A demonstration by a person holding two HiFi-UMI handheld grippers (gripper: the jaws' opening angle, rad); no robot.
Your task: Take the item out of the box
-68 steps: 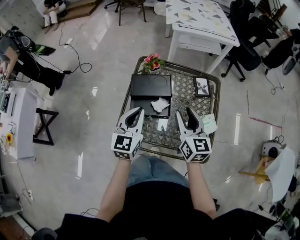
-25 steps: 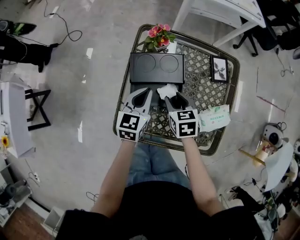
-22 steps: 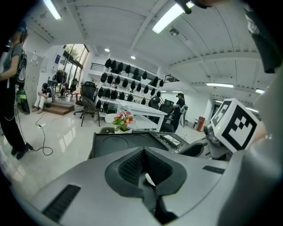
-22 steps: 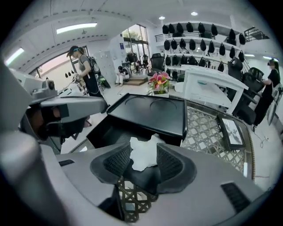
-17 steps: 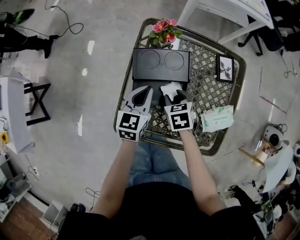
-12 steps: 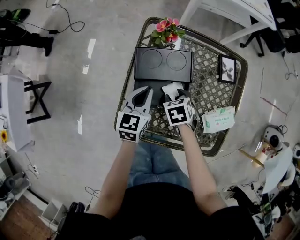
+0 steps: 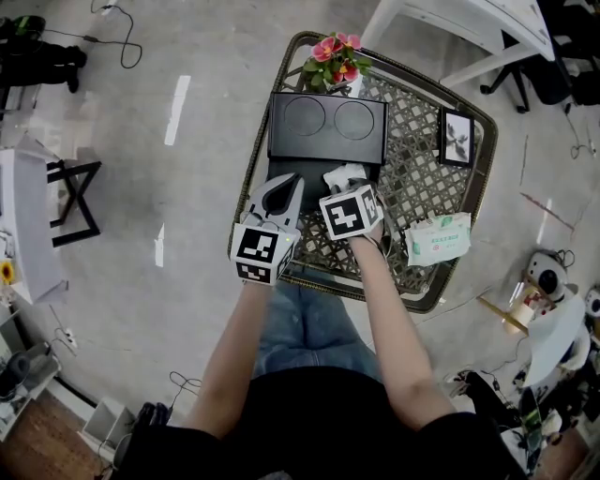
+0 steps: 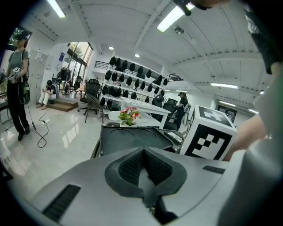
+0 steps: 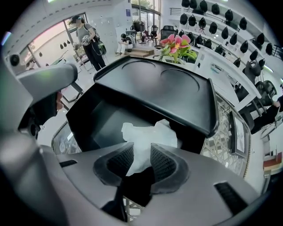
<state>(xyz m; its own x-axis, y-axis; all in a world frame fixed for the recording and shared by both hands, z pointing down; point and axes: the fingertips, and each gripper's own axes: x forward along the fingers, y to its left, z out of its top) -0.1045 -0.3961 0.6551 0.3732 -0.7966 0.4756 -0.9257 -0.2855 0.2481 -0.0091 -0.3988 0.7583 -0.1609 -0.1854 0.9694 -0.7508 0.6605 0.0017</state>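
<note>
A black box (image 7: 278, 174) stands open on the lattice table (image 7: 410, 192), its lid (image 7: 326, 127) laid back behind it. A crumpled white item (image 7: 342, 174) lies inside. My right gripper (image 7: 346, 189) is tipped down into the box. In the right gripper view the white item (image 9: 148, 134) sits between the jaws of the right gripper (image 9: 138, 155), which are closing on it. I cannot see the pads pressing it. My left gripper (image 7: 285, 181) hovers at the box's front left, shut and empty. The left gripper view shows the left gripper (image 8: 143, 152) with its pads meeting, before the lid (image 8: 128, 139).
A pot of pink flowers (image 7: 335, 52) stands behind the lid. A small framed picture (image 7: 457, 138) lies at the table's right and a pack of wipes (image 7: 436, 239) at its front right. A white table (image 7: 450, 28) stands beyond, a black stand (image 7: 70, 202) at the left.
My right gripper has moved forward over the box and tipped down onto the white item. The left gripper has held its place.
</note>
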